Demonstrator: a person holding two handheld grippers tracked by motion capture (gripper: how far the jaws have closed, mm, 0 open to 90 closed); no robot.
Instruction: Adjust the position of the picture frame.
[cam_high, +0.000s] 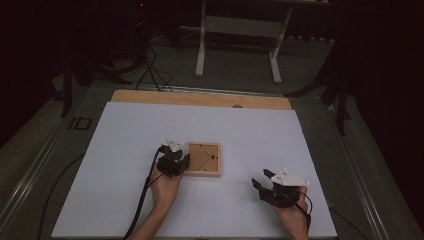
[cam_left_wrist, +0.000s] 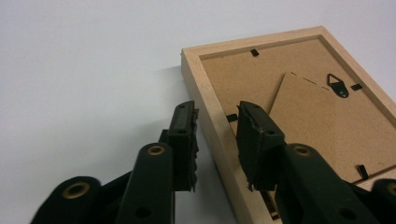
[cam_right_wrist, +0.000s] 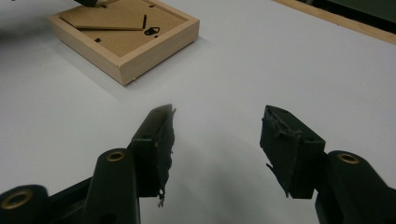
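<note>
Left gripper view shows the left hand-held gripper (cam_left_wrist: 217, 135) with its jaws loosely astride the wooden frame (cam_left_wrist: 299, 112) edge, not pressing; the right hand-held gripper (cam_right_wrist: 217, 149) stands wide over the table (cam_right_wrist: 280, 60).

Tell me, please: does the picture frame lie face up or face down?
Face down. The picture frame shows its brown backing board, the hanger and small black clips.

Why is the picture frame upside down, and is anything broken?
The wooden picture frame lies face down, showing its brown backing and hanger. The left gripper has frayed, chipped pads. Nothing else looks odd.
</note>
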